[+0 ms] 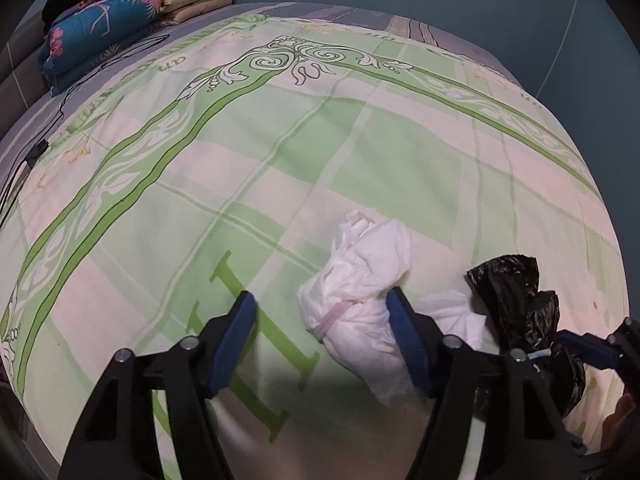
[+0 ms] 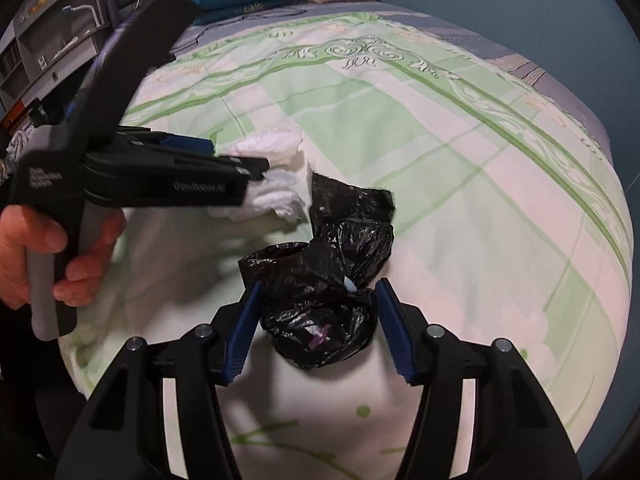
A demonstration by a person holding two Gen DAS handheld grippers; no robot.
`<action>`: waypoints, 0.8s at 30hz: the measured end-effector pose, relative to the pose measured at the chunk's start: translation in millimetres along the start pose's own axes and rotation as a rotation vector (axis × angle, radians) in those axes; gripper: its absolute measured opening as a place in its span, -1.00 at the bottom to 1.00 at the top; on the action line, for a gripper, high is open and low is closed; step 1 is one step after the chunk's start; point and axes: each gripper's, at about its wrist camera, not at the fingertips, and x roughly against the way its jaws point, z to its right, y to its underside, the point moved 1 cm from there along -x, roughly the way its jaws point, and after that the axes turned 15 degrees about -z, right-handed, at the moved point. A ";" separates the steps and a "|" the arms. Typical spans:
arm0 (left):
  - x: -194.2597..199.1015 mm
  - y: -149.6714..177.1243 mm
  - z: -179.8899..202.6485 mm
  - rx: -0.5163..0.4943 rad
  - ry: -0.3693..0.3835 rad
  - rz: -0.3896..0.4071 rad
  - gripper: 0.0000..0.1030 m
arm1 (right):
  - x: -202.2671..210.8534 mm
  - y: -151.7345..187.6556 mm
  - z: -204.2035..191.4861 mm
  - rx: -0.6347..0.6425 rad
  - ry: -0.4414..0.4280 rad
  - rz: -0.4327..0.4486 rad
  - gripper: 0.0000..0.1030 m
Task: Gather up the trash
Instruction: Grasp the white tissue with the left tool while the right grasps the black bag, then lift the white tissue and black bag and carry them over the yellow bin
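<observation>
A: Trash on the bed (image 1: 280,152): white bundle (image 1: 360,296), black bag (image 2: 320,292), touching.
B: Left gripper (image 1: 324,344) jaws open, one pad by the bundle; right gripper (image 2: 316,332) jaws straddle the bag, not pressing. We'd centre, then squeeze.
A: Green quilt, folded blankets (image 1: 100,28), blue wall (image 1: 480,0).

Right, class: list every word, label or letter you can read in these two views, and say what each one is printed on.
"GenRobot.AI": side of the left gripper, blurred, so a likely reading.
"H": one large green letter printed on the bed cover.
Small label on the gripper's handle block: too blurred to read.
Script along the cover's green border: too small and warped to read.
</observation>
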 end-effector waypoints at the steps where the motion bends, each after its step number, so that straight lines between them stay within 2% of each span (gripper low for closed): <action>1: 0.1 -0.1 -1.7 0.004 0.003 0.001 0.11 | -1.8 -2.1 1.0 -0.002 -0.002 -0.005 -0.02; 3: 1.0 0.4 -6.3 0.015 0.015 0.004 -0.19 | -5.3 -6.1 2.6 -0.005 0.000 -0.012 -0.10; 6: 6.3 2.9 -10.0 0.027 0.038 0.016 -0.41 | -6.2 -11.2 5.7 -0.025 -0.003 -0.012 -0.25; 10: 15.2 6.9 -12.5 0.024 0.041 0.041 -0.46 | -3.5 -11.6 9.0 -0.047 -0.006 -0.007 -0.40; 15: 32.8 14.1 -15.7 0.026 0.077 0.077 -0.47 | 13.1 -5.2 14.7 -0.081 -0.008 0.026 -0.44; 24: 90.2 53.2 -2.0 0.005 0.105 0.184 -0.47 | 89.1 35.2 22.2 -0.129 -0.039 0.163 -0.44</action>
